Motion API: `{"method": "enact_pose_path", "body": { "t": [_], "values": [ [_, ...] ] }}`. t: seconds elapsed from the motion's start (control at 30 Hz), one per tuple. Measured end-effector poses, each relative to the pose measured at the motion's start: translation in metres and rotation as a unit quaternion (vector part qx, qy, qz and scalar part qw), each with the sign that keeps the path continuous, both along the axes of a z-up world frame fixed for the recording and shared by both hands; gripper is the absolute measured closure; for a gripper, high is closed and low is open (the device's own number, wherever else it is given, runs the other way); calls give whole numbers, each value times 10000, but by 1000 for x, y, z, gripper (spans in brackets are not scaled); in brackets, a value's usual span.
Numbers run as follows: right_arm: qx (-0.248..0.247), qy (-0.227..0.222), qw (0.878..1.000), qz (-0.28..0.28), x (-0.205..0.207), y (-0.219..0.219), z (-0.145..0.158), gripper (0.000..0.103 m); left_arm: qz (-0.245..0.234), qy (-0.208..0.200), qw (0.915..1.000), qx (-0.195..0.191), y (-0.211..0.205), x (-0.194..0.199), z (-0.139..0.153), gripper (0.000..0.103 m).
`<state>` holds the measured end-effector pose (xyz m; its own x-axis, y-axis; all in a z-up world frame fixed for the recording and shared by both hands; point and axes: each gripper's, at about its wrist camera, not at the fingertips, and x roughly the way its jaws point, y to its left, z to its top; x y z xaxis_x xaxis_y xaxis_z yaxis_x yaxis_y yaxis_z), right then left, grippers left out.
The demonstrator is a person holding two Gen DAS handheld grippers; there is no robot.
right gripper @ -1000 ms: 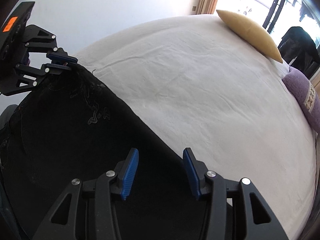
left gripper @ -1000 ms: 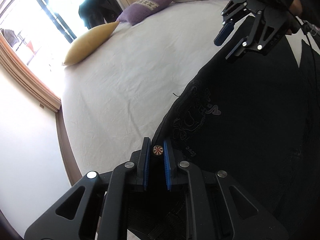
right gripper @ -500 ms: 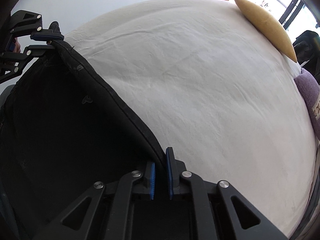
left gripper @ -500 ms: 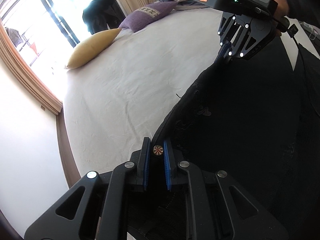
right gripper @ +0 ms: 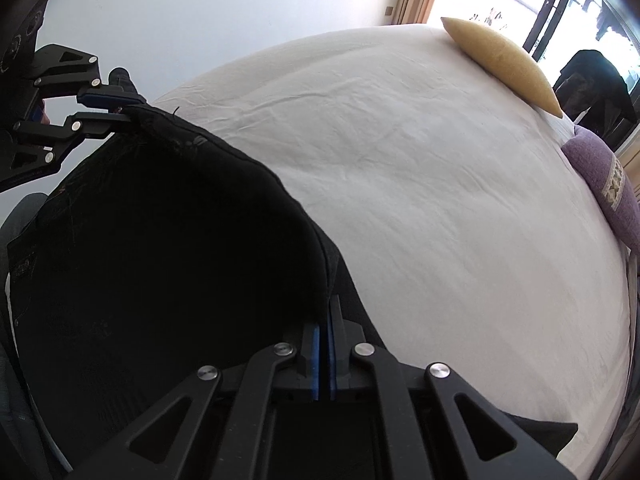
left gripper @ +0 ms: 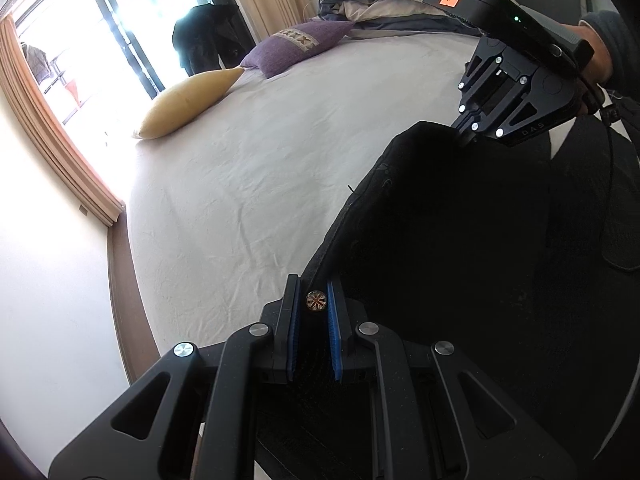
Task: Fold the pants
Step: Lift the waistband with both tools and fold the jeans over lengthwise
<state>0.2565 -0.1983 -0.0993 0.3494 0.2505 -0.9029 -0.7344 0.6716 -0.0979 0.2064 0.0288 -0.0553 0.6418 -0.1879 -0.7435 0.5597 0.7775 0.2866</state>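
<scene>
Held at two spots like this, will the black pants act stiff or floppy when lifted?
Probably floppy: the black pants sag in a curve between the left gripper and right gripper. Likely not slippery, since a button sits between the left pads.

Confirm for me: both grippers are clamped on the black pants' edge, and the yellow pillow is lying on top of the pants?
Not quite. The yellow pillow lies on bare sheet, well clear of the black pants, as the right wrist view shows. The left gripper and right gripper are indeed clamped on the edge.
</scene>
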Motion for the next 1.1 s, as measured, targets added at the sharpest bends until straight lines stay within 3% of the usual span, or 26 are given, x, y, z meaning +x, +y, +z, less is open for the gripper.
{"method": "enact_pose_path", "body": {
  "t": [0.3, 0.53, 0.83, 1.1],
  "values": [
    [442, 25, 9982, -406, -80, -24, 12, 100, -209, 242, 9995, 76, 0, -78, -1, 92],
    [549, -28, 9960, -702, -141, -16, 8, 100, -368, 498, 9980, 155, -4, -137, -15, 92],
    [42, -11, 9990, -453, -196, -3, -14, 100, -848, 806, 9921, 450, -9, -200, -45, 92],
    [-163, -86, 9994, -296, -235, -4, -24, 99, -1295, 955, 9843, 722, -17, -227, -62, 92]
  ]
}}
